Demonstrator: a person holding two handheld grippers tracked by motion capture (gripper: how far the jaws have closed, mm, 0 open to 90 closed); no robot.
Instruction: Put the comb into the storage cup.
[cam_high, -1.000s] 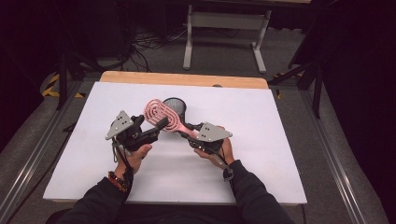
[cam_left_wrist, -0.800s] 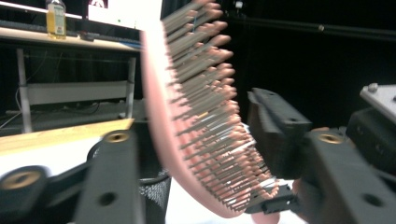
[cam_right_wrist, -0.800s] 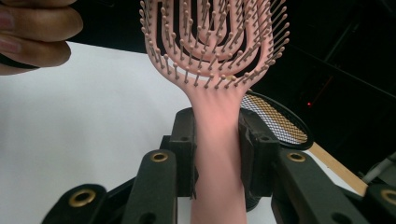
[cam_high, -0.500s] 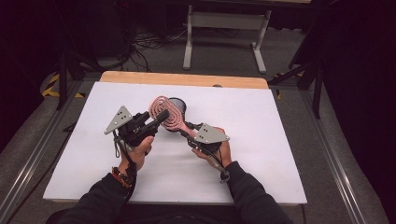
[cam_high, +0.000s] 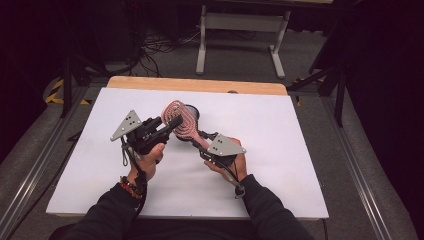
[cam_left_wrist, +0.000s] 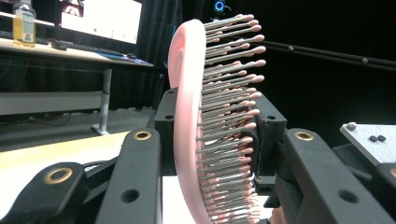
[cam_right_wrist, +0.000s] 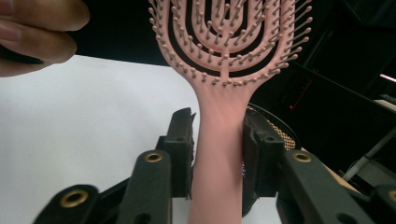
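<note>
Hairbrush (cam_high: 181, 121) hangs above the surface's (cam_high: 280, 165) middle, long axis running between both tongs. Left tongs (cam_high: 172, 123) have just clenched on its head; right tongs (cam_high: 198, 145) grasp the handle, just easing.

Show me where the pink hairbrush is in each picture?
High view: the pink hairbrush is at the middle, lifted between both grippers.
Left gripper view: its head stands edge-on at the center.
Right gripper view: its handle rises at the center, bristles on top.
Shared landmark: the white table.
</note>
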